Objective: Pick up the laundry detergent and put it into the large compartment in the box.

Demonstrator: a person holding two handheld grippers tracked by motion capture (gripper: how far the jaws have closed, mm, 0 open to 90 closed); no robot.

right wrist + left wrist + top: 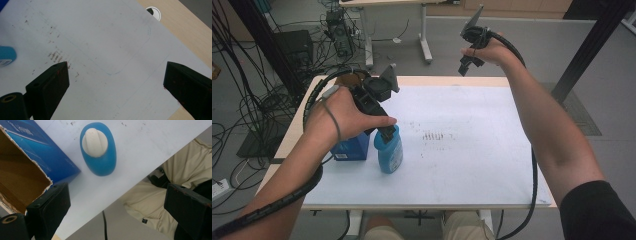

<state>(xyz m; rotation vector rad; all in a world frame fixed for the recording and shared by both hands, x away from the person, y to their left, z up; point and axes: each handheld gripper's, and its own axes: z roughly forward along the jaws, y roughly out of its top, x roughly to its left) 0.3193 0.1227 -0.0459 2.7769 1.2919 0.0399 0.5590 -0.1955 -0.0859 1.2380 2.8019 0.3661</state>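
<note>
A blue bottle [390, 152] with a white cap [95, 142] stands upright on the white sheet [462, 145], left of the table's middle. Right beside it on the left is an open blue cardboard box [349, 148], its brown inside [17, 177] showing in the left gripper view. My left gripper [387, 131] hovers just above the bottle, jaws wide apart and nothing between them [117, 212]. My right gripper [466, 65] is held high over the table's far edge, open and empty [116, 87]. A corner of the bottle [7, 56] shows at the left of the right gripper view.
The white sheet carries smudges and faint pencil outlines [117, 50] around its middle. A round cable hole [153, 12] sits in the wooden tabletop beyond the sheet. Cables and equipment [337, 30] lie on the floor behind the table. The person's knees [427, 227] are at the near edge.
</note>
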